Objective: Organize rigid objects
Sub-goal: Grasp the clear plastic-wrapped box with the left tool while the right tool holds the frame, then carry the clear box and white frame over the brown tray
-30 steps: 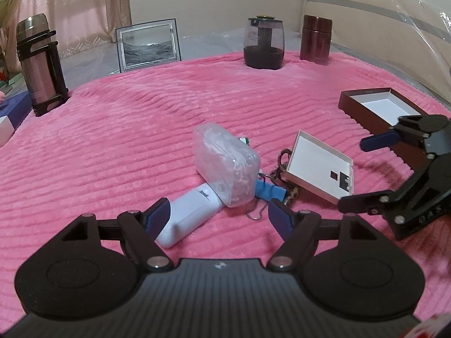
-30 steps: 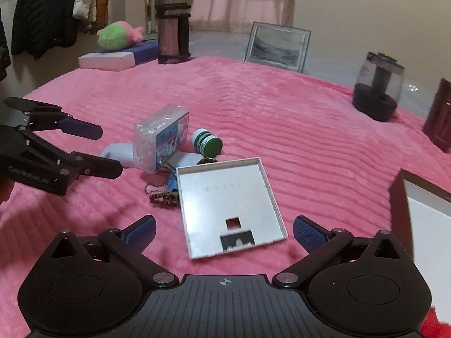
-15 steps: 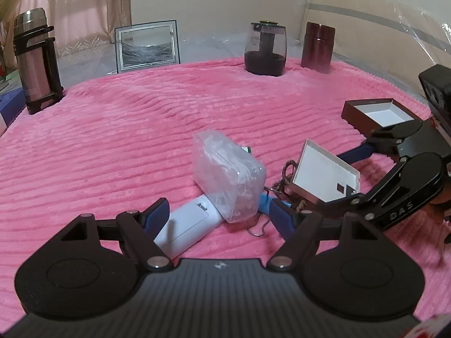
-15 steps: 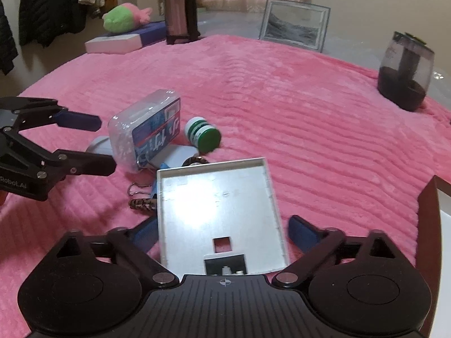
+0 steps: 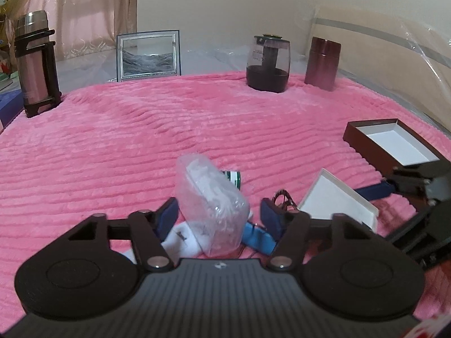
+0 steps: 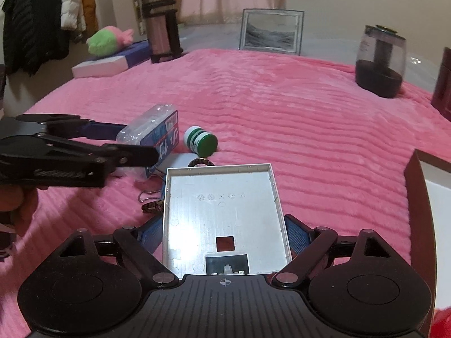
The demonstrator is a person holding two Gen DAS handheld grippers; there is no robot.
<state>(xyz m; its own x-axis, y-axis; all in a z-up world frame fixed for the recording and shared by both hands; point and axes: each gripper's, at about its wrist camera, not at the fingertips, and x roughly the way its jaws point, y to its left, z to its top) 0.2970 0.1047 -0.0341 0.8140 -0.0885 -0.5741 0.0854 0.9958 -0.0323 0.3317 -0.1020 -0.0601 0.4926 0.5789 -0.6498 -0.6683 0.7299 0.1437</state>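
Note:
A clear plastic box (image 5: 210,201) lies on the pink blanket, between the open fingers of my left gripper (image 5: 219,219); it also shows in the right wrist view (image 6: 152,140). Under it lie a white device (image 5: 184,239) and a blue clip (image 5: 258,238). A green-capped bottle (image 6: 201,142) lies beside it. My right gripper (image 6: 224,235) straddles a shallow grey tray (image 6: 222,214); its blue pads sit at the tray's two side walls, and contact is unclear. A keyring (image 6: 150,205) lies by the tray's left edge.
An open brown box with white lining (image 5: 391,143) lies at the right. At the back stand a thermos (image 5: 35,64), a picture frame (image 5: 148,55), a dark glass jar (image 5: 267,63) and a brown canister (image 5: 322,63). A plush toy (image 6: 108,40) lies far left.
My left gripper has moved forward so the clear box is now between its fingers. My right gripper has moved forward over the grey tray, which now sits between its fingers.

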